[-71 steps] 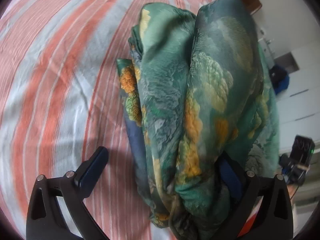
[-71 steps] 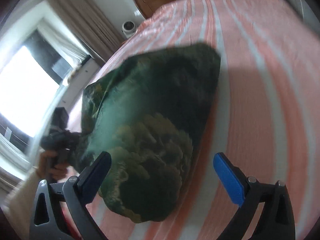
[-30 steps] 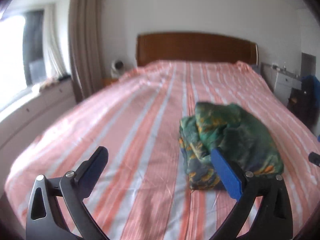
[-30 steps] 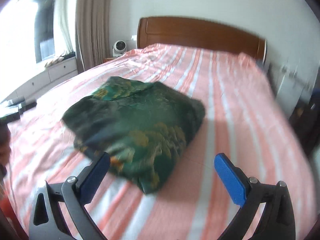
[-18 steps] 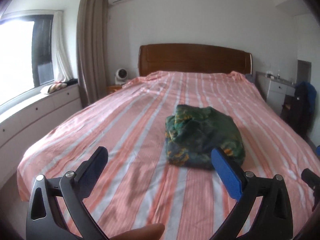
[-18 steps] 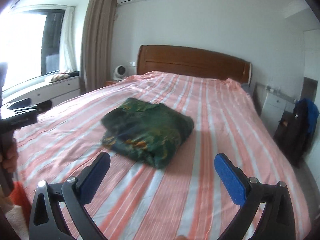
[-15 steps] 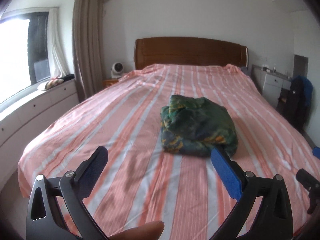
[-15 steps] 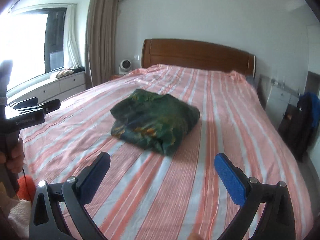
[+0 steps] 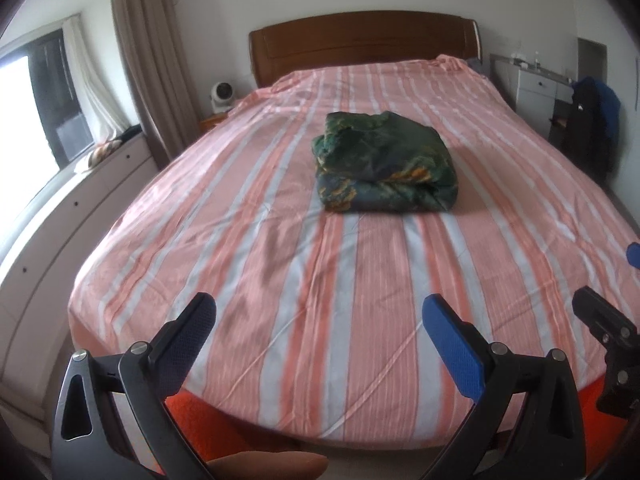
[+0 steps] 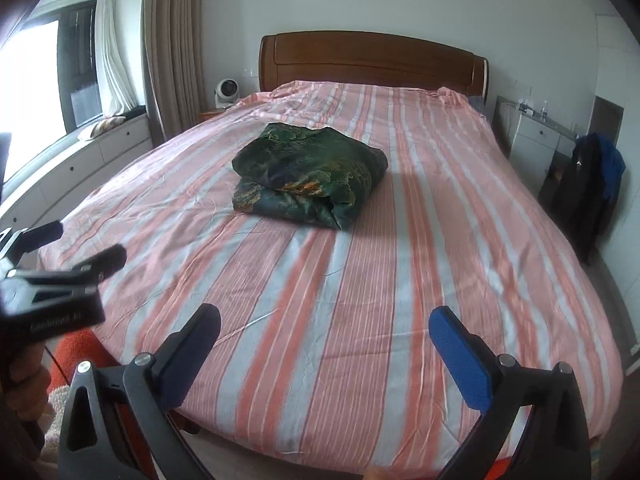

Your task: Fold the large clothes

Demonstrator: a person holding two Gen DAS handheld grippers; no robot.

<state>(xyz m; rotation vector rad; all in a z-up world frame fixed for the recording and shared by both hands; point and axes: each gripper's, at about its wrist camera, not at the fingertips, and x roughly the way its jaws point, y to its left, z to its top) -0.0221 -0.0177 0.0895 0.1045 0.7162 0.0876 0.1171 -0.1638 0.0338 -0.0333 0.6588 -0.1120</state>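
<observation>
A dark green garment with orange print [image 9: 384, 164] lies folded in a compact bundle on the middle of the pink-and-grey striped bed [image 9: 280, 248]. It also shows in the right wrist view [image 10: 310, 176]. My left gripper [image 9: 320, 320] is open and empty, held back past the foot of the bed, far from the garment. My right gripper [image 10: 324, 330] is open and empty, also at the foot of the bed. The left gripper shows at the left edge of the right wrist view [image 10: 60, 276].
A wooden headboard [image 9: 360, 44] stands at the far end. A curtain [image 9: 148, 60] and window bench [image 9: 60, 208] run along the left. A white dresser [image 9: 536, 88] and dark clothes on a chair [image 9: 588, 120] stand at the right. A small fan [image 10: 226, 92] sits by the headboard.
Both grippers have let go of the garment and pulled back from it to the foot of the bed. The folded bundle stays in the middle of the bed.
</observation>
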